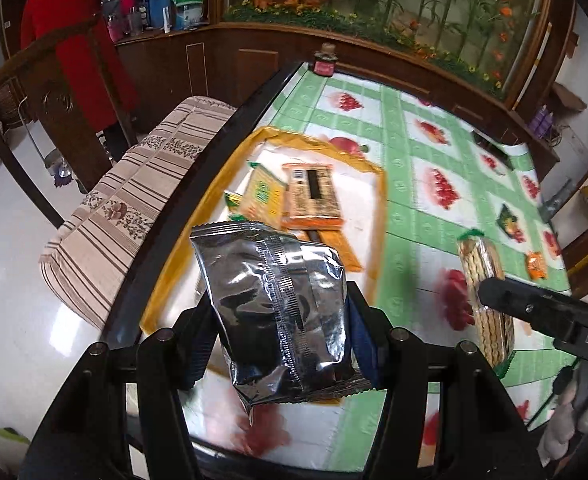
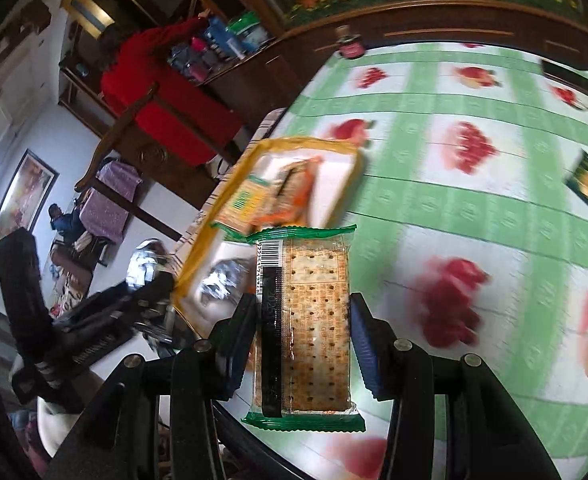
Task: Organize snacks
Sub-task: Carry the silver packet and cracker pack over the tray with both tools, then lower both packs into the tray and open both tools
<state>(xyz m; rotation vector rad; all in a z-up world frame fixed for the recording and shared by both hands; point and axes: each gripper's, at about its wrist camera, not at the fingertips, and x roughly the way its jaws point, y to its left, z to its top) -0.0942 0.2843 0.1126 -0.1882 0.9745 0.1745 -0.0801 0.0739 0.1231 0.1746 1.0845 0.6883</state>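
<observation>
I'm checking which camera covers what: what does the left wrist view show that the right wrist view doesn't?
Only the left wrist view shows the small orange packet on the tablecloth and the striped cushion beside the table.

Only the right wrist view shows the framed picture on the wall and the seated person below it.

Both show the yellow-rimmed tray holding packets, the silver pouch in the left gripper, the cracker pack in the right gripper, and the dark jar.

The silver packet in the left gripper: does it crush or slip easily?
Probably somewhat. The silver packet looks puffed and creased, so its foil likely dents under the left gripper. Its glossy skin may be slippery. It sticks up from the grip unsupported, suggesting it is light.
</observation>
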